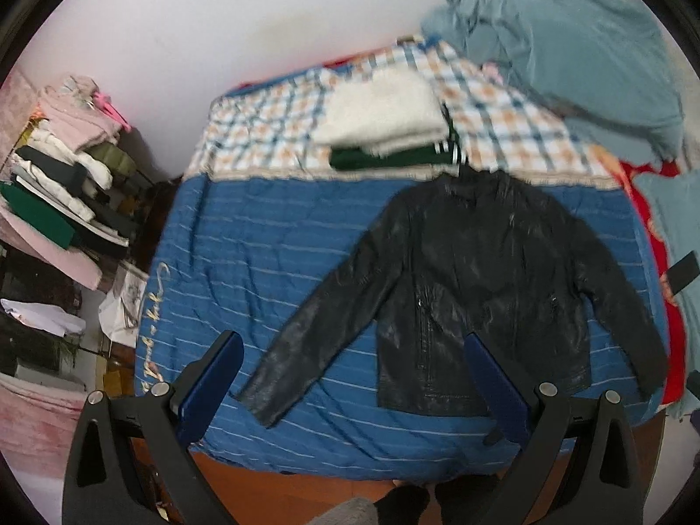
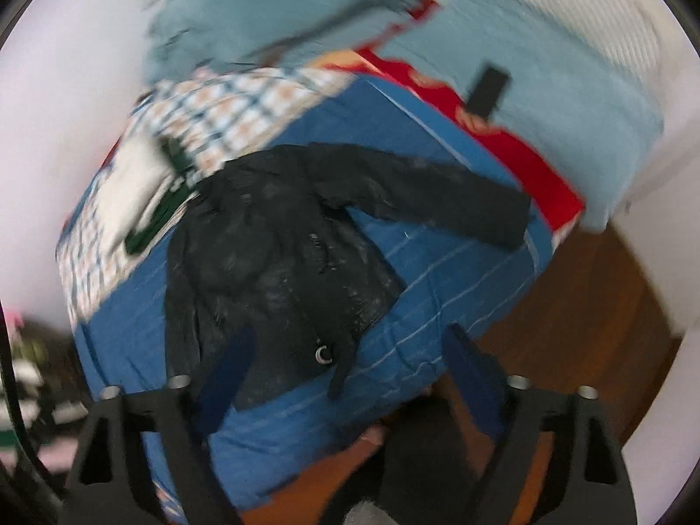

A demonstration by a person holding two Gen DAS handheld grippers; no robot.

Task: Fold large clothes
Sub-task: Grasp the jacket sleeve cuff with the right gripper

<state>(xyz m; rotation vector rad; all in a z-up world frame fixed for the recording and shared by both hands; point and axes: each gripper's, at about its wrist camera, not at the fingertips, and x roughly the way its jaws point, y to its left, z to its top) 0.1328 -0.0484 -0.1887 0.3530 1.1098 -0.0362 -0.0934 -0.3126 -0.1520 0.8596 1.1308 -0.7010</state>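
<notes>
A black leather jacket (image 1: pixel 472 288) lies spread flat, front up, on the blue striped bedspread (image 1: pixel 245 253), sleeves angled out to both sides. My left gripper (image 1: pixel 350 350) is open and empty, held above the near edge of the bed, in front of the jacket's hem and left sleeve. In the right wrist view the jacket (image 2: pixel 271 245) shows tilted and blurred, one sleeve stretched to the right. My right gripper (image 2: pixel 345 354) is open and empty, held above the jacket's hem near the bed's edge.
A folded white fleece on a dark green garment (image 1: pixel 385 122) sits on the checked sheet (image 1: pixel 262 131) behind the jacket. A grey-blue quilt (image 1: pixel 568 52) is heaped at the back right. A rack of stacked clothes (image 1: pixel 65 183) stands at the left. Wooden floor (image 2: pixel 590 328) lies below the bed.
</notes>
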